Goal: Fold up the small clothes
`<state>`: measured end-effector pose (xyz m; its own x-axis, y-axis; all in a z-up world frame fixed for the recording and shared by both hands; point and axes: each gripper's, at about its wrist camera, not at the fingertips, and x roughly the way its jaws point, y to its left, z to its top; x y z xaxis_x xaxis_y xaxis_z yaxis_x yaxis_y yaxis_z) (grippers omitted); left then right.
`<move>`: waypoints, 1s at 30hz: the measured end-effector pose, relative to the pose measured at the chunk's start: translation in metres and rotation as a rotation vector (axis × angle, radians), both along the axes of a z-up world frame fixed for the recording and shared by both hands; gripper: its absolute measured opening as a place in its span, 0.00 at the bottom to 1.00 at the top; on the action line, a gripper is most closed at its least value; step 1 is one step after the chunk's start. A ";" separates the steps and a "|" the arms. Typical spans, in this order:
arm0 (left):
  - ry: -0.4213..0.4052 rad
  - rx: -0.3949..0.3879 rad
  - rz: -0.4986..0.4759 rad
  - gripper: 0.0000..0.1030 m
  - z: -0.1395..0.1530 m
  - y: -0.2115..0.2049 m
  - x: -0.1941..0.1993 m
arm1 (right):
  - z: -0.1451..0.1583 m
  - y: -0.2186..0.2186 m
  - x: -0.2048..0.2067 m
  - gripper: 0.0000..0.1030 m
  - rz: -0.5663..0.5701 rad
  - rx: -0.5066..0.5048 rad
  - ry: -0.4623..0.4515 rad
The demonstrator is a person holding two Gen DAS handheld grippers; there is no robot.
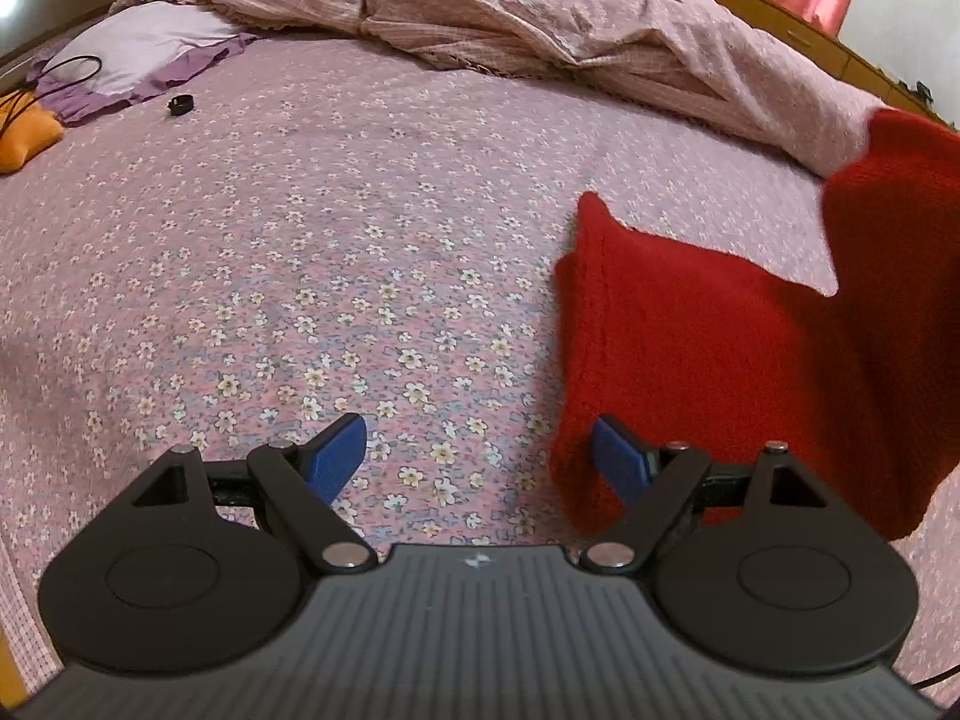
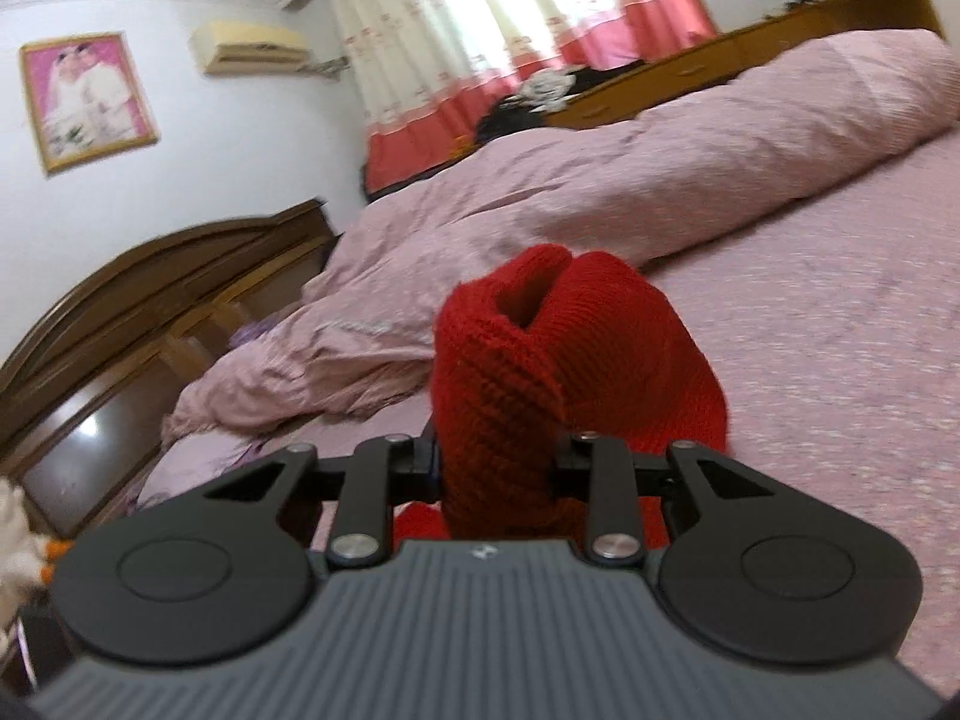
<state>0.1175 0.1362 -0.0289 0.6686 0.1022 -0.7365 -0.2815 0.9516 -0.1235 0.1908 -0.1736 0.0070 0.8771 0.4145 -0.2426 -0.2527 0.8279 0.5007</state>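
A red knitted woollen garment [image 2: 540, 372] is bunched between the closed fingers of the right gripper [image 2: 498, 468], which clamps a thick fold of it and holds it up above the bed, so the cloth rises in a rounded hump in front of the right wrist camera. In the left wrist view the same red knit [image 1: 708, 360] hangs at the right side, draping down toward the mattress, its lower edge lying against the right blue finger pad [image 1: 621, 459] of the left gripper [image 1: 480, 450]. That gripper's fingers are spread wide with nothing between them, and it hovers over the pink floral bedsheet [image 1: 300, 276]. Further back, a crumpled pale pink duvet [image 1: 510, 6] is heaped across the bed. At the far left lie a lilac pillow [image 1: 138, 48], an orange cushion [image 1: 24, 132] with a black cable [image 1: 66, 69] looped over it, and a small black ring-shaped object [image 1: 180, 104] on the sheet. The right wrist view also shows a dark wooden headboard [image 2: 150, 300], pink-and-white curtains [image 2: 510, 30], a wall air conditioner [image 2: 252, 45] and a framed portrait [image 2: 90, 96].
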 end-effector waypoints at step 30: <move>-0.041 -0.020 0.116 0.83 0.004 0.048 -0.022 | -0.036 0.129 -0.013 0.59 0.437 -0.106 0.070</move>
